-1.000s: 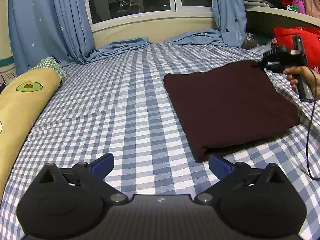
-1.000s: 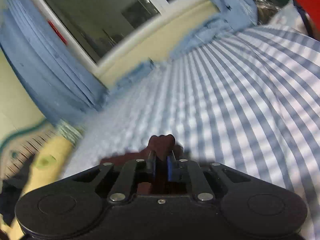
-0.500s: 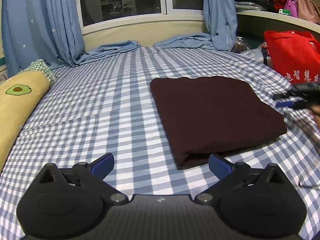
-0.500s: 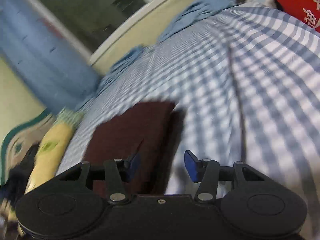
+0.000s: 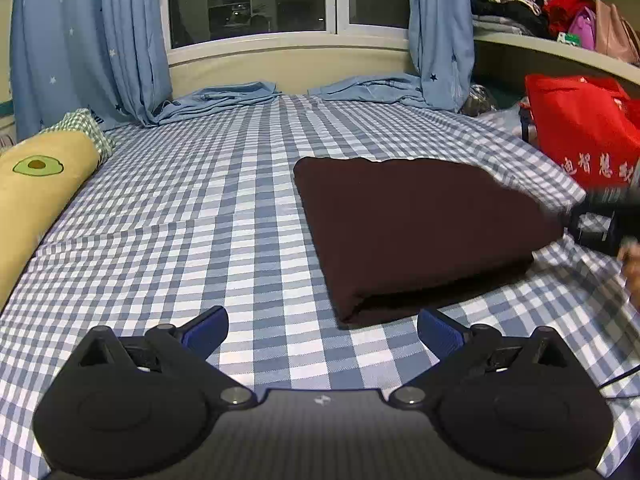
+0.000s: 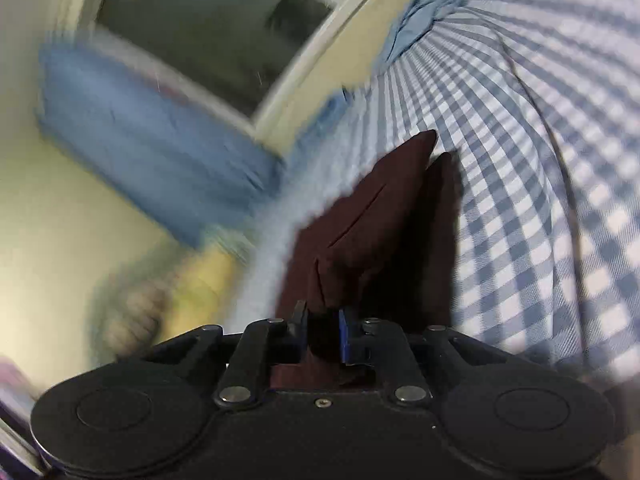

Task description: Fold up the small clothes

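Note:
A dark maroon garment (image 5: 416,228) lies folded into a rectangle on the blue checked bed, right of centre in the left wrist view. My left gripper (image 5: 322,326) is open and empty, low over the sheet just short of the garment's near corner. My right gripper (image 6: 323,334) is shut on the garment's right edge (image 6: 380,232) and lifts that edge a little; it shows blurred at the right rim of the left wrist view (image 5: 600,220).
A yellow avocado-print bolster (image 5: 36,196) lies along the bed's left side. A red bag (image 5: 580,128) stands at the right edge. Blue curtains (image 5: 92,40) pool at the head of the bed below the window. A shelf of clothes (image 5: 540,4) is at upper right.
My right gripper let go of the garment's far corner, opened, moved to the right edge and has shut on it again. My left gripper stayed open and drifted slightly.

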A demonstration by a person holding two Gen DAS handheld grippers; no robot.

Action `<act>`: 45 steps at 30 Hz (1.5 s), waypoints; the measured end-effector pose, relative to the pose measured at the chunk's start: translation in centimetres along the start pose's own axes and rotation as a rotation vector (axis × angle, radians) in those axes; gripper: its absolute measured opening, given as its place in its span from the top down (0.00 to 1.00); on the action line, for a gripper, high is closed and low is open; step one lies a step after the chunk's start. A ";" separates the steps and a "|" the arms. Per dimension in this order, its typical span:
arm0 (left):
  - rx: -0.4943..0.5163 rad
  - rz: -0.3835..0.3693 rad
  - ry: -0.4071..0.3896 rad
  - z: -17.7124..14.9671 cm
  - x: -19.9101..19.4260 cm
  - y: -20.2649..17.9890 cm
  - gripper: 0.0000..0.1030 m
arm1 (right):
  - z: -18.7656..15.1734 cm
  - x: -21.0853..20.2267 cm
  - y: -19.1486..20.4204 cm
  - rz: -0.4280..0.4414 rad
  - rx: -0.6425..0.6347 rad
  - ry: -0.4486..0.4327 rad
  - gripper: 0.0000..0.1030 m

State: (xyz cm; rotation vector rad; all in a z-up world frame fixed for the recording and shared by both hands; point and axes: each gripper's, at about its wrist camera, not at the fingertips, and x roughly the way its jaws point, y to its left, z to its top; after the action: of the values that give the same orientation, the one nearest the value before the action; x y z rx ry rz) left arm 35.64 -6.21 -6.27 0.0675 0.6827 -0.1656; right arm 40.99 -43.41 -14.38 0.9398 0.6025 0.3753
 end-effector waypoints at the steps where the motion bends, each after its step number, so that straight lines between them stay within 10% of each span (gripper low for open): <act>1: 0.001 -0.005 -0.004 0.1 -0.1 0.0 0.01 | -0.1 0.2 -1.3 -0.028 0.043 0.020 0.86; 4: 0.024 0.000 -0.020 0.1 -0.5 -0.3 0.01 | -1.0 1.3 -4.4 -0.161 0.071 0.140 0.83; 6: 0.036 0.007 -0.024 0.0 -0.6 -0.4 0.01 | -0.4 0.4 -3.8 -0.162 0.057 0.117 0.63; 12: 0.148 0.062 -0.049 -1.0 1.4 -1.3 0.01 | 1.7 -1.3 1.4 -0.275 -0.162 -0.009 0.57; 31: 0.172 0.094 -0.158 -3.0 11.9 -2.5 0.01 | -2.9 3.4 6.8 -0.229 -0.394 0.040 0.56; 38: 0.240 0.248 -0.130 -2.8 13.3 -3.9 0.00 | -4.2 6.3 6.8 -0.197 -0.405 0.077 0.56; 45: 0.182 0.334 -0.124 -3.4 12.8 -1.6 0.00 | -4.2 6.7 4.2 -0.267 -0.405 0.119 0.96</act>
State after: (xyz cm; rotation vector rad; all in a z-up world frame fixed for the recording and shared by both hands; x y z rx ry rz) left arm 42.99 -9.01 -17.03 0.3407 0.5232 0.0898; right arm 43.37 -34.77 -14.82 0.4442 0.7183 0.2992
